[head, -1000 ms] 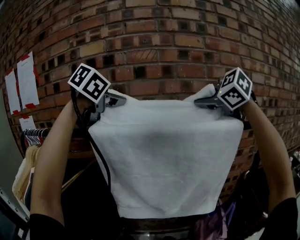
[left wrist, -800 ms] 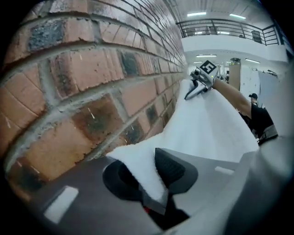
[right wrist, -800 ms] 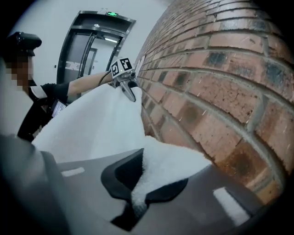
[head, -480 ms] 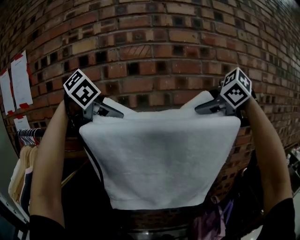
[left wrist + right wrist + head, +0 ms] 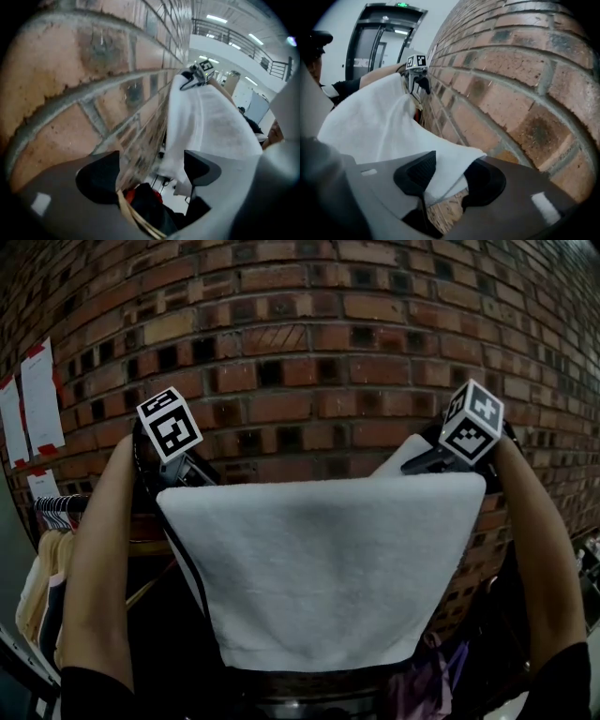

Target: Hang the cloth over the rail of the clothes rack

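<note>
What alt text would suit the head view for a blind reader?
A white cloth hangs folded over at its top edge before a brick wall. A person's left gripper and right gripper are opening, the cloth's top corners between their jaws.

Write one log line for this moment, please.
cloth: draped, hanging down; left tongs: opening, cloth edge between; right tongs: opening, cloth corner between

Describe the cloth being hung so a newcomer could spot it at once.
Start at the brick wall filling the head view. In front of it, mid-frame, hangs a broad white cloth, folded over along its top edge. Unlike the beige garments hanging at lower left, it is plain white and far wider.
</note>
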Demonstrator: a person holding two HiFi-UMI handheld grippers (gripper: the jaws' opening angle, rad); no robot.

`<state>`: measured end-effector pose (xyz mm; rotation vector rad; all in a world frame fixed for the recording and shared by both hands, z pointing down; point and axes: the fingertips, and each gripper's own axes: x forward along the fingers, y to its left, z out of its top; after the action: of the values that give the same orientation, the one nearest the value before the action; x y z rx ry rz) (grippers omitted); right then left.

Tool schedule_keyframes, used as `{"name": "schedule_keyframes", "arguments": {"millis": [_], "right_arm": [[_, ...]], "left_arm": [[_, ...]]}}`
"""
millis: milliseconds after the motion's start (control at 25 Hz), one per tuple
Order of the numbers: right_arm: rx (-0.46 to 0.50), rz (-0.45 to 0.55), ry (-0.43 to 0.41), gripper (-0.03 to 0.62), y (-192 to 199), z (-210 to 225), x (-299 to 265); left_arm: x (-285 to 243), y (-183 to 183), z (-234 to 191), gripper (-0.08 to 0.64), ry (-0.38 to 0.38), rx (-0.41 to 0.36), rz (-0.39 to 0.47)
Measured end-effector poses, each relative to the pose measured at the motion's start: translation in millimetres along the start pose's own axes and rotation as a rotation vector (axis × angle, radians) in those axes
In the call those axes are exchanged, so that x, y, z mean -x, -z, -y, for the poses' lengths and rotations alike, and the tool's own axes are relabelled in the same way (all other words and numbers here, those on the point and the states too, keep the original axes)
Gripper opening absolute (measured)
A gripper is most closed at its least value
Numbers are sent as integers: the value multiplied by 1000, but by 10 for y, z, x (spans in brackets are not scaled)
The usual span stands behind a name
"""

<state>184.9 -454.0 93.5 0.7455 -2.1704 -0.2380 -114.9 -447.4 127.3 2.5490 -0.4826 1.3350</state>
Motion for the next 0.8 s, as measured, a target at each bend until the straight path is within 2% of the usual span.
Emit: {"name": "schedule_keyframes", "arguments": {"millis": [80,240,280,360,400,440,480,520,640,720,760,800], "right_arm": [[45,-91,3,187,86,-41,-82],[112,-211,34,183,180,-39,-157],[131,-236,45,181,207,-37,-169],[170,-258,71,179,214,-29,-181],[181,-239,83,179,171,-19,-173],[180,-193,94,179,88,-4,-147],[167,-120,102,179,-28,15,-101],[148,-29,109,181,-165,34,-33],[104,267,135,179,-588,68,272],[74,422,149,172,-784,81,486],[57,461,154,172,-821,98,549],[51,451,162,171,-792,125,554]], "left_arm": [[-41,161,-68,448,-40,-17,-97],[-15,163,-125,418,-94,-56,-118],[-13,179,-159,392,-123,-76,-137],[-12,193,-226,331,-181,-121,-167],[9,145,-244,322,-201,-142,-148],[62,39,-249,299,-216,-161,-90],[152,-116,-241,251,-229,-183,3],[275,-297,-216,235,-240,-209,118],[750,-809,13,227,-220,-299,479],[1061,-1025,232,227,-180,-337,674],[1175,-1083,320,227,-170,-352,738],[1241,-1113,393,227,-167,-369,774]]}}
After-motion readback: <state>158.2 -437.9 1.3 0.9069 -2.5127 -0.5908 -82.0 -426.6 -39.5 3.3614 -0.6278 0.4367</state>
